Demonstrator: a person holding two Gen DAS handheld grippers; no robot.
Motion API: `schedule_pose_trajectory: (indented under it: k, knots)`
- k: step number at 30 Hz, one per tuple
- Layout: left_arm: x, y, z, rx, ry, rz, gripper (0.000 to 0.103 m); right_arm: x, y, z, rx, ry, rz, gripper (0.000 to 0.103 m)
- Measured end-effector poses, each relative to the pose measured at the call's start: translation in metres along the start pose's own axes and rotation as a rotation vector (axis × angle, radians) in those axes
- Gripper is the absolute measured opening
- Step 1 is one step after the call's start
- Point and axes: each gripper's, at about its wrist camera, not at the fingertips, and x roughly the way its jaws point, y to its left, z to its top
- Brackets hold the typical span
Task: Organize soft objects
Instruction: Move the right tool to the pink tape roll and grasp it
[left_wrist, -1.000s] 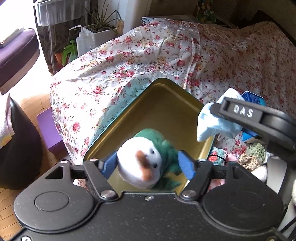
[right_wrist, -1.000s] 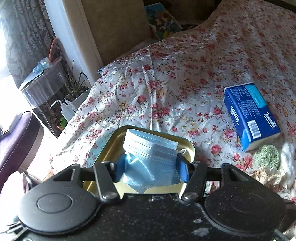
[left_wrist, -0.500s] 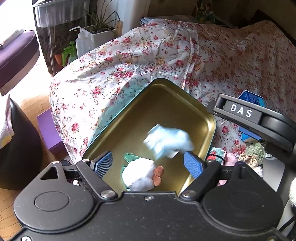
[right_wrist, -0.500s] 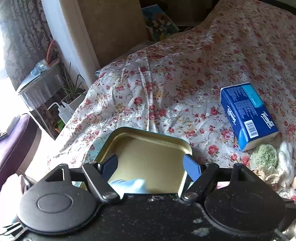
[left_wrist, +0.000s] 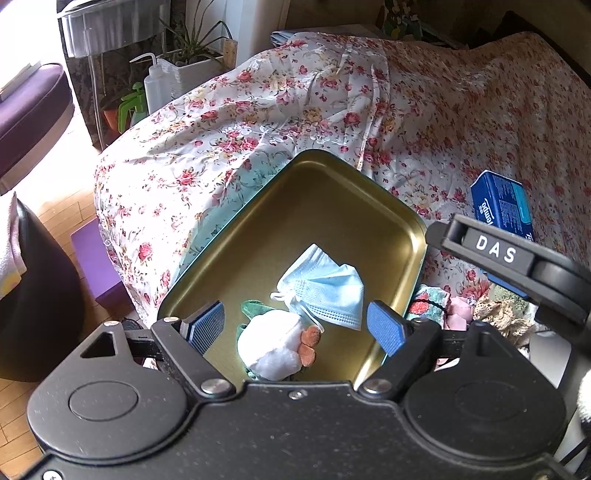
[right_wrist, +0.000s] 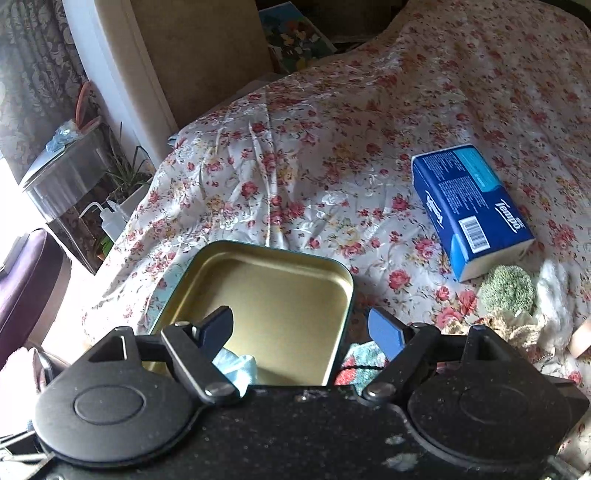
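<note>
A gold tin tray (left_wrist: 332, 192) lies on the flowered bedspread. Inside it rest a white and green plush toy (left_wrist: 273, 347) with orange feet and a folded blue face mask (left_wrist: 325, 291), touching each other. My left gripper (left_wrist: 295, 326) hovers above them, open, its blue pads clear of both. In the right wrist view the tray (right_wrist: 273, 280) sits below my right gripper (right_wrist: 301, 326), whose jaws are opening with nothing between them. A corner of the mask (right_wrist: 236, 365) shows under its left finger. The right gripper's black housing (left_wrist: 495, 251) reaches in from the right.
A blue tissue pack (right_wrist: 472, 210) lies on the bedspread right of the tray. Near it sit a green fuzzy ball (right_wrist: 508, 290), beige lace (right_wrist: 517, 325) and a patterned cloth (right_wrist: 358, 365). A purple block (left_wrist: 92, 258) and potted plants (left_wrist: 192, 55) stand off the bed's left edge.
Both grippers opened. The plush toy dropped from the left one and the mask from the right one into the tray, where both now lie still.
</note>
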Motion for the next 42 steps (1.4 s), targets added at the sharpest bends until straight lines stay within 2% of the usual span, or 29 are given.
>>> schedule_pose_trajectory:
  k: [8,16,22,28,34,40,42]
  knots:
    - [0.003,-0.009,-0.002,0.026,0.008,0.001,0.081,-0.003,-0.024,-0.014,0.022,0.006,-0.023,0.082]
    - [0.008,-0.031,-0.008,0.081,0.013,0.008,0.081,-0.014,-0.074,-0.035,0.059,-0.002,-0.093,0.083]
    - [0.014,-0.055,-0.014,0.132,0.018,0.006,0.081,-0.026,-0.130,-0.037,0.118,-0.038,-0.185,0.083]
    - [0.022,-0.081,-0.020,0.185,0.023,-0.001,0.081,-0.040,-0.187,-0.017,0.207,-0.066,-0.317,0.083]
    - [0.033,-0.106,-0.027,0.238,0.045,-0.009,0.081,-0.035,-0.238,0.002,0.319,-0.038,-0.421,0.083]
    - [0.041,-0.125,-0.034,0.277,0.081,-0.036,0.081,-0.011,-0.284,-0.012,0.452,0.049,-0.452,0.083]
    - [0.043,-0.129,-0.036,0.294,0.089,-0.039,0.081,-0.002,-0.289,-0.015,0.494,0.079,-0.433,0.083]
